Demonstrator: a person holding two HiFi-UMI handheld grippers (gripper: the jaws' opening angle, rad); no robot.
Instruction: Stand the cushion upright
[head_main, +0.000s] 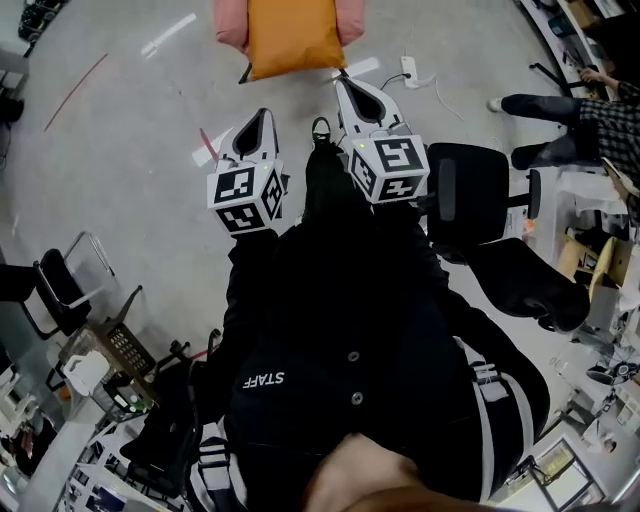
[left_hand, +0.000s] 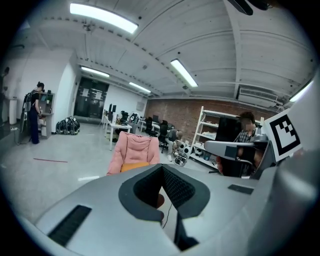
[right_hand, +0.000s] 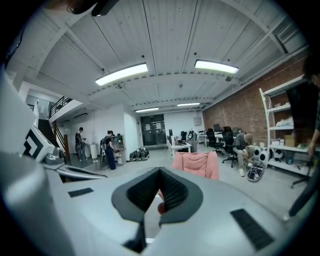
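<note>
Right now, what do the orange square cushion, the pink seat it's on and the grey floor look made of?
Orange square cushion: probably woven fabric, matte; soft creases and pinched corners.
Pink seat: plush-looking upholstery, matte; puffy padded folds.
Grey floor: likely sealed concrete; smooth, faintly glossy, with streaks of lamp glare.

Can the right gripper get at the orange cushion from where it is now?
Probably yes: the right gripper points at the cushion on the pink chair, with nothing between them. Its jaws are shut, so they must open first.
</note>
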